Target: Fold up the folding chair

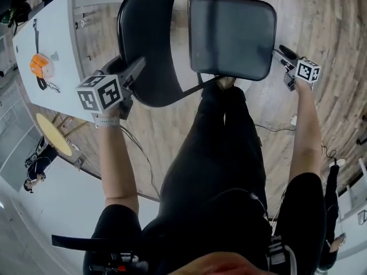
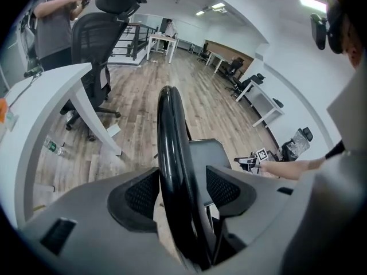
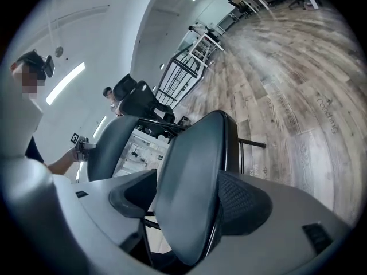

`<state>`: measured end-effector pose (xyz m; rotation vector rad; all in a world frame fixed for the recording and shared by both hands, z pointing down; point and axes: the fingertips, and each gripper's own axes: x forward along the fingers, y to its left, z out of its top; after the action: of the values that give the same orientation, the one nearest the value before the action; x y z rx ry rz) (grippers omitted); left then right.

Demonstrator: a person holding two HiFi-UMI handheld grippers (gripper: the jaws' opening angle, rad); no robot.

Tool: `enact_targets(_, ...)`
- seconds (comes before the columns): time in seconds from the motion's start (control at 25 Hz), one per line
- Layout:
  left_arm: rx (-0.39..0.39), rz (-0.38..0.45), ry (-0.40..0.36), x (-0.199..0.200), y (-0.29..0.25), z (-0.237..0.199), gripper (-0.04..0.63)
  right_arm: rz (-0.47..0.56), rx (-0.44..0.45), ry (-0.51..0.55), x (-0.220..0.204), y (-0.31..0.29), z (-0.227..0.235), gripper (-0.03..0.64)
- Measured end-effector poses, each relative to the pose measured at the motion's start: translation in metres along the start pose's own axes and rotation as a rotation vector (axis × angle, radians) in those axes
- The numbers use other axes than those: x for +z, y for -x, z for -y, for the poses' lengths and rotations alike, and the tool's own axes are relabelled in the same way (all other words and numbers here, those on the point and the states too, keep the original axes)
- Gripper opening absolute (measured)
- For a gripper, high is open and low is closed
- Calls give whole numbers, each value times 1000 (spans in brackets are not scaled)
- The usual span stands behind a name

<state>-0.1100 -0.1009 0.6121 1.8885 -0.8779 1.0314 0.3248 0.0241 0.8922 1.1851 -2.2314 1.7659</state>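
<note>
The black folding chair stands in front of me, its curved backrest (image 1: 152, 44) at the left and its padded seat (image 1: 232, 36) at the right. My left gripper (image 1: 135, 76) straddles the backrest's rim (image 2: 172, 153). Its jaws are open, with small gaps beside the pads (image 2: 140, 192). My right gripper (image 1: 281, 53) reaches the seat's right edge. In the right gripper view the seat (image 3: 195, 165) fills the space between the wide jaws, right gripper (image 3: 189, 191) open around it. The left gripper view also shows the seat (image 2: 203, 153) and the right gripper (image 2: 252, 160) beyond.
A white desk (image 1: 51, 50) with an orange object (image 1: 40, 66) stands at the left, its leg (image 2: 94, 119) near the chair. An office chair (image 2: 94, 44) and a standing person (image 2: 54, 22) are behind it. My legs (image 1: 218, 153) are just below the seat. Wood floor (image 3: 298, 96) lies all around.
</note>
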Motion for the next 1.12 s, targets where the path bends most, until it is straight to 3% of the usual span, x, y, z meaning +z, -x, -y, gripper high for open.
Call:
enact_targets(0.36,50,-86,0,-7,-19,-3,239,-110,107,-180,-26,-29,51,339)
enact_targets(0.56,54,-122,-7,-5,-29,-2,236,-82,173,-259,-29,-32,59,342)
enact_targets(1.0,-11,-165,-7,-4,-34,6,109,-126,303,-295,-36,-61,55,347)
enact_targets(1.12,-20,-160,-1,-2,-34,8,91,-111,375,-319,-33,-70,45,339)
